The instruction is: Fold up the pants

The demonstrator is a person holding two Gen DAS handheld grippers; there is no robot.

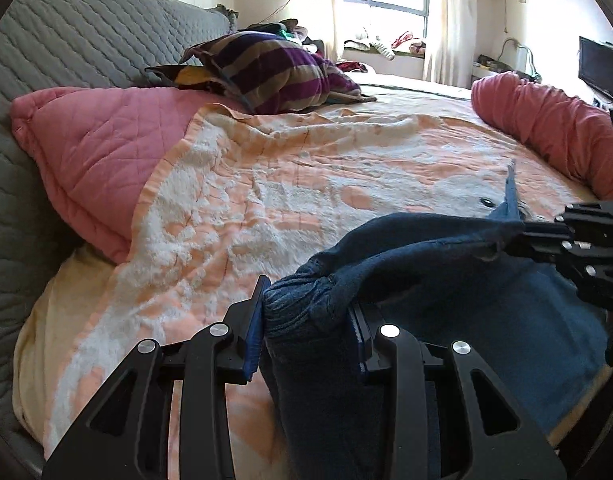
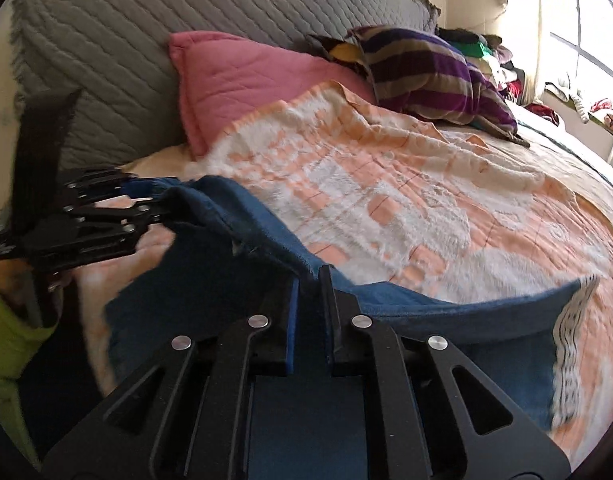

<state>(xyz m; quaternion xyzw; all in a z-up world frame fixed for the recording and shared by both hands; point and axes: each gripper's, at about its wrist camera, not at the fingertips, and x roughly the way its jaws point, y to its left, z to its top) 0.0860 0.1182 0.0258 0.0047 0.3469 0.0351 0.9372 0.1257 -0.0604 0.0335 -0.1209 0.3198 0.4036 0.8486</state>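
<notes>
Left wrist view: left gripper point(image 1: 306, 320) has its jaws pinching a thick bunched wad of the dark blue fleece pants point(image 1: 446, 280), at what looks like the ribbed waistband or cuff. Right gripper point(image 1: 518, 240) comes in from the right edge, jaws pressed onto another edge of the same pants.

Right wrist view agrees: right gripper point(image 2: 308, 304) has jaws nearly together on a thin fold of the blue fabric; left gripper point(image 2: 154, 204) holds the far end. The pants point(image 2: 266, 248) hang stretched between the two grippers, lifted above the orange-and-white fluffy blanket point(image 2: 386, 200) on the bed, with the lower part draping down onto it.

Risks:
- Right grip is on a thin edge, so it could slip out if the span is pulled tighter.
- Left grip is on a bulky wad, which may carry extra layers, so the fold could come out skewed.
- Slack lower part may drag on the fluffy blanket and bunch when laid down.

Count: one pair of pants, two grippers, one blanket, one pink quilted pillow point(image 1: 98, 152), one pink rolled quilt point(image 1: 546, 128), one purple-striped cushion point(image 1: 274, 76), one grey quilted headboard cover point(image 2: 146, 40).
</notes>
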